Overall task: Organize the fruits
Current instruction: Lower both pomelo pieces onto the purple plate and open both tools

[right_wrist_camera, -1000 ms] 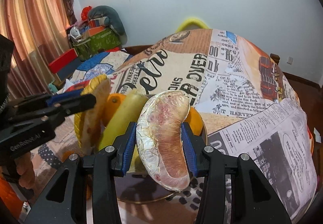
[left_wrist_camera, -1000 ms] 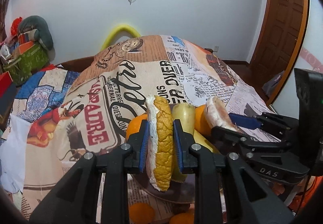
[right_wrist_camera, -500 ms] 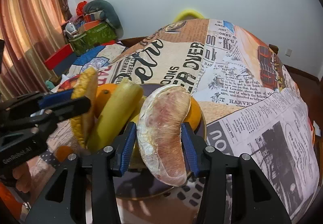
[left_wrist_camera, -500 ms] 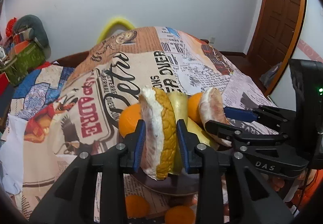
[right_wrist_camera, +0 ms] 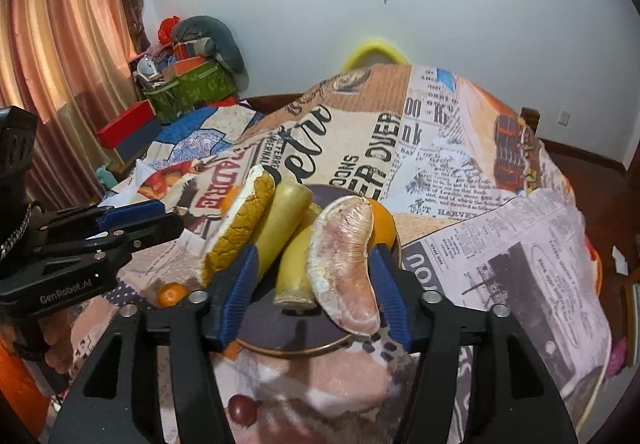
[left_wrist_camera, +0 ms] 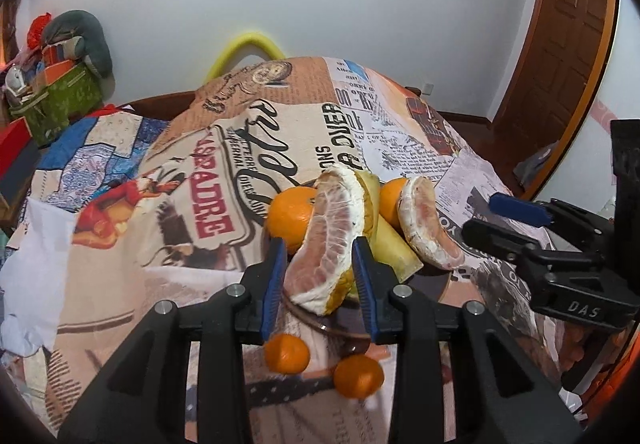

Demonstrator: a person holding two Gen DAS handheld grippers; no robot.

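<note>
Fruit crowds a dark plate (right_wrist_camera: 320, 348) near the table's near edge, on a newspaper-print tablecloth (left_wrist_camera: 160, 204). At its left side the left gripper (left_wrist_camera: 320, 280) has narrow jaws flanking a rind-backed pomelo wedge (left_wrist_camera: 326, 240); the right pad touches it, the left stands just off. Oranges (left_wrist_camera: 290, 216) and banana pieces (right_wrist_camera: 288, 216) stand behind and between. At the right side the right gripper (right_wrist_camera: 314, 292) is opening, its pads clear of a peeled pomelo segment (right_wrist_camera: 344, 260) leaning on the pile. Two small oranges (left_wrist_camera: 287, 354) lie off the plate toward the near edge
</note>
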